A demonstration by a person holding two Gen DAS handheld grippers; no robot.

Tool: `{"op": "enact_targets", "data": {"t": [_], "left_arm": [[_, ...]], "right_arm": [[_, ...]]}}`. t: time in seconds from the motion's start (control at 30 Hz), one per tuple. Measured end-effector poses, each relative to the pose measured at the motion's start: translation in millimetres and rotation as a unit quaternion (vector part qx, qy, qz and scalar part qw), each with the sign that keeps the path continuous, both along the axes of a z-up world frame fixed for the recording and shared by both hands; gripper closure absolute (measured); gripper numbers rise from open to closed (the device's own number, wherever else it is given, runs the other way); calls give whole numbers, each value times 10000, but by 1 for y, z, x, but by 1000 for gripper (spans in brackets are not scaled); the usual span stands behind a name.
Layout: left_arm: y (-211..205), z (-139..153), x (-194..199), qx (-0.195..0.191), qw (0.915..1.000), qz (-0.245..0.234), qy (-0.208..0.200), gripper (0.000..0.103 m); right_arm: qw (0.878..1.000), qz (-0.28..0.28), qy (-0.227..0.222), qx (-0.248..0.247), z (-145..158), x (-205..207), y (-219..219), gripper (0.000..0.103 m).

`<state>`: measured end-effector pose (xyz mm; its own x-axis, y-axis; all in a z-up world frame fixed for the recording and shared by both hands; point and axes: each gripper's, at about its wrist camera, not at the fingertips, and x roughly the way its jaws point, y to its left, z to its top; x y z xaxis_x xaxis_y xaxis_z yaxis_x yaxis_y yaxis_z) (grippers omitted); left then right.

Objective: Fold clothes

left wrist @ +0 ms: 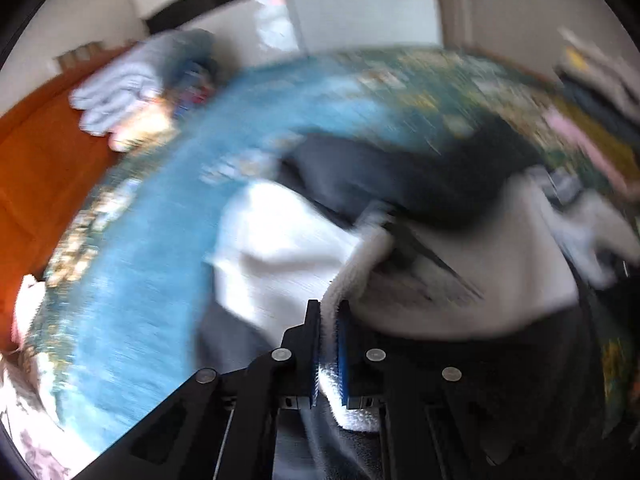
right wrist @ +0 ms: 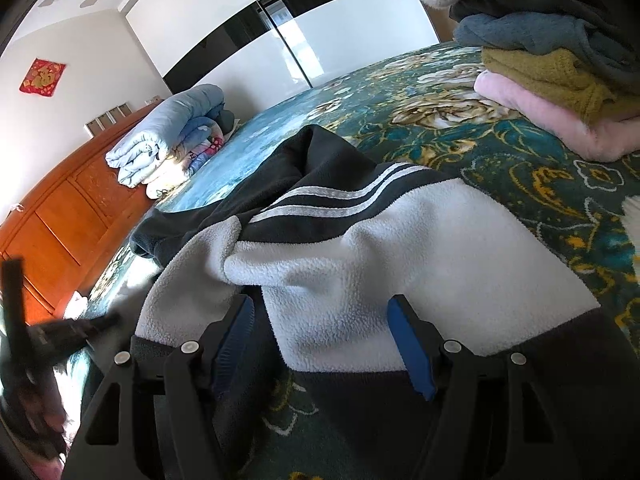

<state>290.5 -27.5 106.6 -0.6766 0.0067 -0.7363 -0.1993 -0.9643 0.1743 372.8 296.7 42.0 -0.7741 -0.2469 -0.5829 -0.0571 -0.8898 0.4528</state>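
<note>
Left gripper: my left gripper point(left wrist: 329, 320), at the bottom centre of the left wrist view, is clamped on a white fleece edge of the garment; the cloth shows between the blue pads point(left wrist: 343, 356). That view is badly smeared.
Garment: the black-and-white fleece top point(right wrist: 360, 248) lies on the floral bedspread point(right wrist: 460, 128), filling the middle of the right wrist view, well apart from the folded stack point(right wrist: 560, 92) at upper right and the rolled quilts point(right wrist: 172, 132) at upper left.
Lie of the garment: its long axis seems to run from the lower right of that frame up toward the upper left, where the dark end point(right wrist: 304, 148) points; I cannot tell which end is collar or hem.
Right gripper: my right gripper point(right wrist: 320, 340), at the bottom centre, stands wide apart over the white panel, pinching nothing.
Step in hand: I judge I am lifting one edge to start a fold.
Next move: carry that edge across the body, keeping it taut, while the right side pins or takes the other edge.
</note>
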Motion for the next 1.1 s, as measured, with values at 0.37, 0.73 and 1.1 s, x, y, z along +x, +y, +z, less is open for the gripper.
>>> {"op": "enact_targets", "data": {"t": [0.37, 0.73, 1.1], "left_arm": [[-176, 40, -130, 111, 9794, 1955, 491, 96], [-209, -37, -239, 643, 9597, 2692, -476, 96], [-193, 23, -154, 777, 9905, 1122, 188, 45]], "right_arm": [[9999, -32, -146, -88, 20, -25, 3, 32], [9992, 339, -129, 164, 55, -72, 3, 32], [9697, 1167, -685, 2033, 63, -142, 7, 32]]}}
